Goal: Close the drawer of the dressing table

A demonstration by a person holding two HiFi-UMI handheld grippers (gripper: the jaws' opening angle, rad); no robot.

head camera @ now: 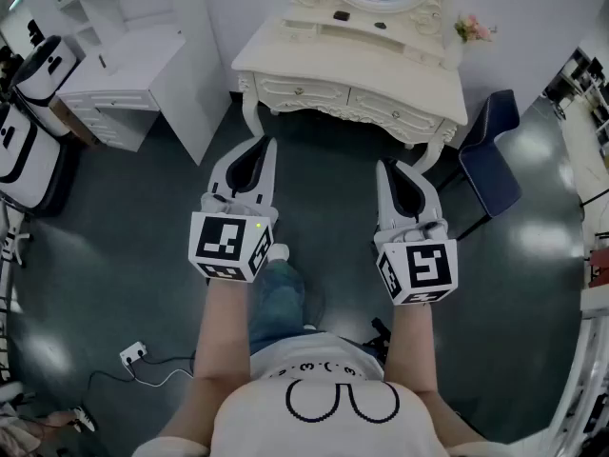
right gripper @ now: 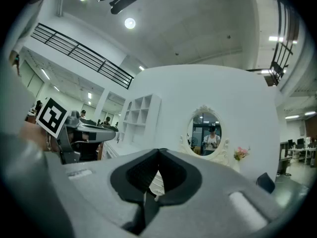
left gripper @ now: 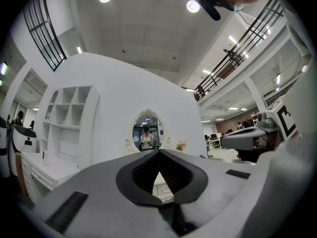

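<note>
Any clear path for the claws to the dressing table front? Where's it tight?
Bare floor runs from the left claw and right claw to the dressing table front. Tight at its right, by the blue chair; white desk borders the left.

No readable text; only coded square markers (head camera: 228,240) on left gripper (head camera: 259,144), right gripper (head camera: 398,167).

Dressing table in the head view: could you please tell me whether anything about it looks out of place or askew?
Nothing stands out. The dressing table stands square against the wall. As far as this steep angle shows, its drawer fronts look flush. The pink flowers sit at its right end, and nothing looks spilled or broken.
</note>
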